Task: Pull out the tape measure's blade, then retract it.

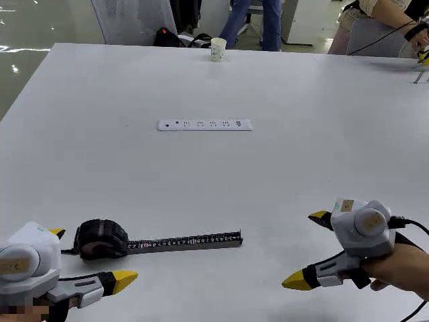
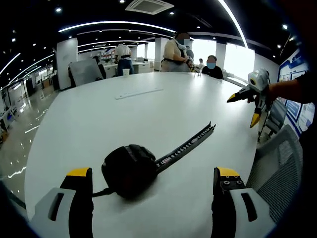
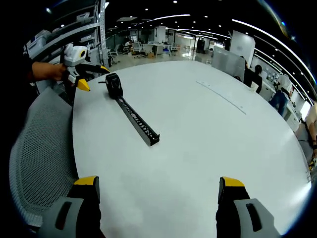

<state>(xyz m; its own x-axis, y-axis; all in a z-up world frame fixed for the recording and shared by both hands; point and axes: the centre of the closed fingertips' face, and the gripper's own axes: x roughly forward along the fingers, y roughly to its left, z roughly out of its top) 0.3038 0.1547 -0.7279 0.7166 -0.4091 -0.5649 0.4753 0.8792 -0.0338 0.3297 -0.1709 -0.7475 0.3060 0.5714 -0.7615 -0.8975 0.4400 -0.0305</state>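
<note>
Two grippers up, both spread wide and gripping nothing. Nearest, at the lower left of the head view: left gripper (image 1: 94, 255), yellow tips parted to either side of the tape measure (image 2: 143, 166), with clear gaps on both sides in the left gripper view, so not clamped. Lies on the white table (image 1: 214, 181) close to the near edge, black case (image 1: 100, 239) between those tips, blade (image 1: 184, 242) already run out flat to the right, hook end (image 1: 237, 236) free. Over on the right, right gripper (image 1: 301, 249), jaws just as far apart, near that hook end but well short of touching it.

Looks a chunky, rubbery case: probably dense enough to sit still, yet likely to skate on this smooth top unless pinched across its flanks. Looks thin and springy on the blade side: stiff along its length, quick to kink if twisted, keen to snap back. Best bite, by the look of it, on the hook end, flat faces between the pads.

Farther back, mid-table, a power strip (image 1: 204, 125); beyond that a paper cup (image 1: 218, 49) at the far edge, people behind it.
</note>
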